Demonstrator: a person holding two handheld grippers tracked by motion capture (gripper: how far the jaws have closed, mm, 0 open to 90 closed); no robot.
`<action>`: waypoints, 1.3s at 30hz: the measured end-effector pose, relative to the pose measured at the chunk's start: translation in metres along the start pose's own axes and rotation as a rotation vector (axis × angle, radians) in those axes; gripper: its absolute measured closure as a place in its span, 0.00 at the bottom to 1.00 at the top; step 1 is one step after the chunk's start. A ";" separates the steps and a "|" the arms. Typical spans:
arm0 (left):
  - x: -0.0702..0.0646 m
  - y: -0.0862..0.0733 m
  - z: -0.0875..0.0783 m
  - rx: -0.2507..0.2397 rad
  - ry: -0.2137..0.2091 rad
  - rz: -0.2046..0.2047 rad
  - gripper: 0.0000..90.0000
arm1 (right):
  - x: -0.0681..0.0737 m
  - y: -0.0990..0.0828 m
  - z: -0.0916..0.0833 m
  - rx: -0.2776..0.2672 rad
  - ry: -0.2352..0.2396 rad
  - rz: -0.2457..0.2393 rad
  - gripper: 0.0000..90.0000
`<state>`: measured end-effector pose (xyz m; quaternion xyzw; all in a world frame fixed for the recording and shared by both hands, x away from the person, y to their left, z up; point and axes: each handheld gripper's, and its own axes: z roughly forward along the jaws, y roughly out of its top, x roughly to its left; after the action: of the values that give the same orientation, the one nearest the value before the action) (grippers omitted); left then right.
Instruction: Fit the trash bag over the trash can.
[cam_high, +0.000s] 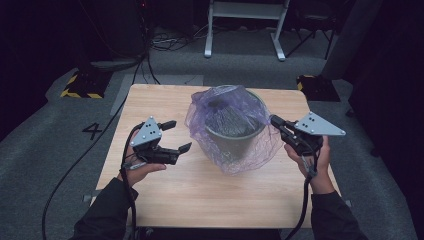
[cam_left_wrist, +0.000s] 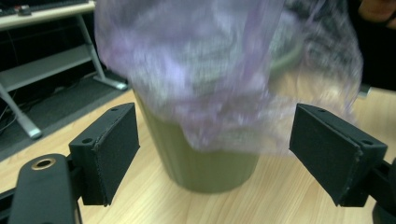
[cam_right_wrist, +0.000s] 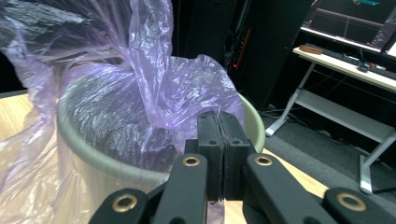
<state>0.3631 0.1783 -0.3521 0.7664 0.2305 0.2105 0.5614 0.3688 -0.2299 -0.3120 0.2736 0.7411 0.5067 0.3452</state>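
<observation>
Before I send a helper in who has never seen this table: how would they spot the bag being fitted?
On the light wooden table, look for the one green-grey bin standing near its middle. Draped in and over its rim is the bag: thin, see-through, crinkled purple plastic, part hanging down the outside. The right gripper is shut on its edge, and nothing else there is purple or translucent.

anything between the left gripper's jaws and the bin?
Nothing: in the left gripper view, bare tabletop separates the open left gripper from the bin; the purple bag hangs above.
</observation>
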 end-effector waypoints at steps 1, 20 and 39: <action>-0.001 0.005 0.000 -0.005 0.002 0.008 0.17 | 0.000 0.000 0.001 0.001 -0.003 0.002 1.00; 0.028 0.052 0.044 0.040 0.150 0.036 0.84 | -0.013 -0.005 0.005 0.023 -0.062 0.038 0.97; 0.064 0.014 0.078 0.152 0.176 -0.090 0.90 | -0.047 -0.043 0.034 0.131 -0.101 0.220 0.97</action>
<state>0.4617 0.1531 -0.3568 0.7743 0.3283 0.2334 0.4881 0.4220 -0.2615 -0.3500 0.4004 0.7199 0.4775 0.3055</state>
